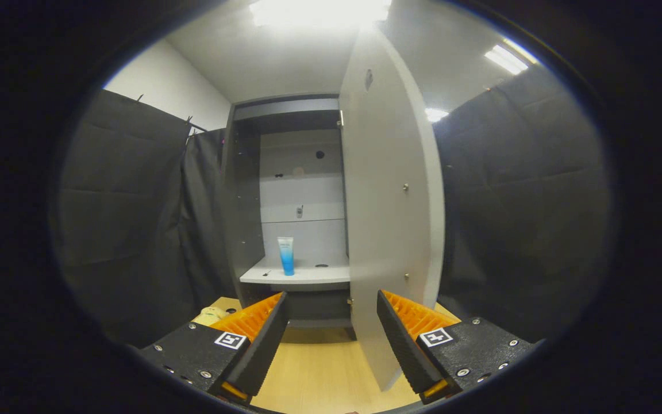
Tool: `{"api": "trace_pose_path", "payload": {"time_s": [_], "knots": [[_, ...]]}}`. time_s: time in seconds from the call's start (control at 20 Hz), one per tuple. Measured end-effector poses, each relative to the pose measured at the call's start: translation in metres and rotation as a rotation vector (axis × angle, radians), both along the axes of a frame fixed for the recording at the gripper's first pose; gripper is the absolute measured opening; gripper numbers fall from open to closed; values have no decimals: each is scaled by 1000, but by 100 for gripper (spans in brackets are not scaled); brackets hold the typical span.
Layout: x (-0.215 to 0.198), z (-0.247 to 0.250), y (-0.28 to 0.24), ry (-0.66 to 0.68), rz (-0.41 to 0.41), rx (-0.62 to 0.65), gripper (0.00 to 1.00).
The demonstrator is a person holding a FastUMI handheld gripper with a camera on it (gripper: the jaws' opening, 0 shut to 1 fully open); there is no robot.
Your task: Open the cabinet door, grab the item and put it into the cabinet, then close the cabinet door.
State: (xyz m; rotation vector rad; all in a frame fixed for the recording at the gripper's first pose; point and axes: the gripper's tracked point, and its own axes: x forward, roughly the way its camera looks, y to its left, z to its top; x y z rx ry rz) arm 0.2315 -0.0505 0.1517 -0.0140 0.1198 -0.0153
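Observation:
The tall grey cabinet stands ahead on the wooden table. Its white door is swung wide toward me, hinged on the right, and its lower edge reaches down between my fingers, nearer the right one. Inside, a blue and white tube stands upright on the white shelf, beyond the left finger. My gripper is open with nothing between the fingers, held back from the cabinet.
The light wooden tabletop runs from below the fingers to the cabinet's foot. A small pale yellowish object lies on the table left of the left finger. Black cloth walls hang on both sides.

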Motion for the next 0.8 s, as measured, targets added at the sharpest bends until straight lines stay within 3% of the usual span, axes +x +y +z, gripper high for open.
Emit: {"api": "trace_pose_path", "payload": {"time_s": [0.5, 0.8], "knots": [[-24, 32, -111, -58, -247, 17, 93], [-2, 49, -173, -65, -394, -49, 93]]}}
